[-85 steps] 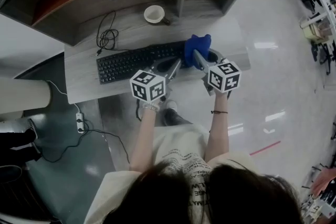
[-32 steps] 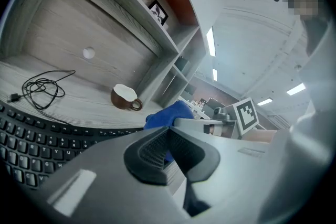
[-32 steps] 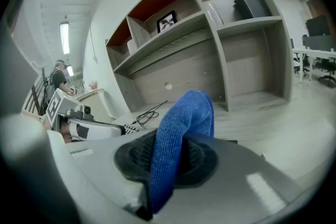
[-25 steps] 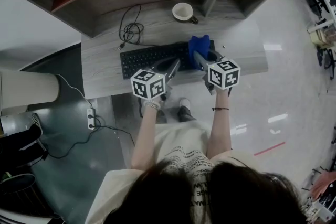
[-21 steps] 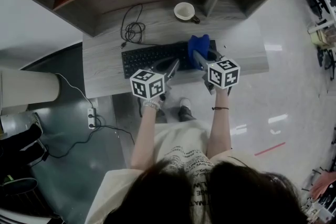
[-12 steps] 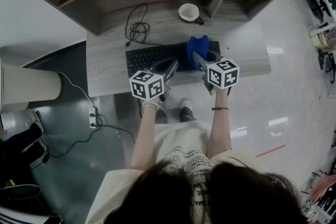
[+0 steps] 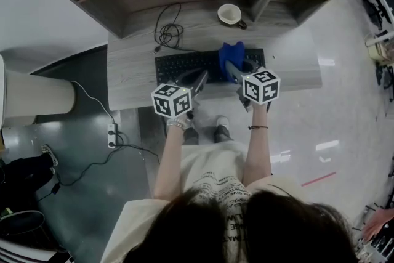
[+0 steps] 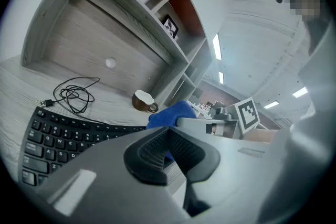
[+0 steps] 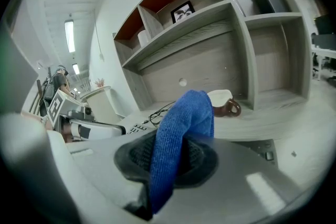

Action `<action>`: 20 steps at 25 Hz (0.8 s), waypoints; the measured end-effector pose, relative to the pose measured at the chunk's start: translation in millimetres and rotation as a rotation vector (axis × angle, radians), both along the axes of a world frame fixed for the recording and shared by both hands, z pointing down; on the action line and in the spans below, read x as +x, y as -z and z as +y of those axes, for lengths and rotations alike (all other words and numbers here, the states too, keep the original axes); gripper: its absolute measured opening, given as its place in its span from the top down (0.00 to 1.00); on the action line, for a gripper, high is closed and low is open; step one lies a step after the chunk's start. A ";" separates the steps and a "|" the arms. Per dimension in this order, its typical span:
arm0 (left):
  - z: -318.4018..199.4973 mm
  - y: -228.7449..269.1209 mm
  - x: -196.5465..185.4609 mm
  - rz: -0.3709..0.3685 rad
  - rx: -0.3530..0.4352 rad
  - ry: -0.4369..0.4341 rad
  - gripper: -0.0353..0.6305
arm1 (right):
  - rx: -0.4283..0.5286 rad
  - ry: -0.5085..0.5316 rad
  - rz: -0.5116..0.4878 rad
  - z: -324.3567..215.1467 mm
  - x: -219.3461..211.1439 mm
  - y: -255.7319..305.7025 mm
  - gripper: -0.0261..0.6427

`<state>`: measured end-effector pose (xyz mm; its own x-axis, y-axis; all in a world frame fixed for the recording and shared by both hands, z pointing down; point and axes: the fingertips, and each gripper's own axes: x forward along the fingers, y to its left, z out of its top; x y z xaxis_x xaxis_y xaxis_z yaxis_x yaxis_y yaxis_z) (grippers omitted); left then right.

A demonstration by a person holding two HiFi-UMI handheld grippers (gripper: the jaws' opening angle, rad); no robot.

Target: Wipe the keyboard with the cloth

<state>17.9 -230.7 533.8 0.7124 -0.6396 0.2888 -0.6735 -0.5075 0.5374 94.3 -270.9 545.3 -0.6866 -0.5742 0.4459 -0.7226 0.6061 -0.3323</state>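
Neither has shifted: right claw [image 9: 169, 157] grips blue fabric cloth [image 7: 232, 53], left claw [image 8: 170, 152] closed empty; press evenly along black keyboard [image 7: 184, 64] below.

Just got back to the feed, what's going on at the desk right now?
A person stands at the desk with a gripper in each hand. The right gripper is clamped on a blue cloth, held over the right end of the keyboard; whether it touches the keys is unclear. The left gripper is shut and empty, by the keyboard's front edge.

No legible text (keyboard [image 8: 58, 136] legends blurred)
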 end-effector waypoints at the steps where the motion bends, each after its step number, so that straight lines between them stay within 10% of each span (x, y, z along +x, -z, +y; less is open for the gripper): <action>1: 0.8 -0.1 -2.5 0.000 0.000 0.002 0.94 | -0.001 0.001 0.000 0.8 -2.4 -0.4 0.87; 20: 15.3 -2.0 -38.3 0.004 -0.006 0.003 0.94 | -0.003 0.009 0.002 17.3 -41.4 -2.1 0.87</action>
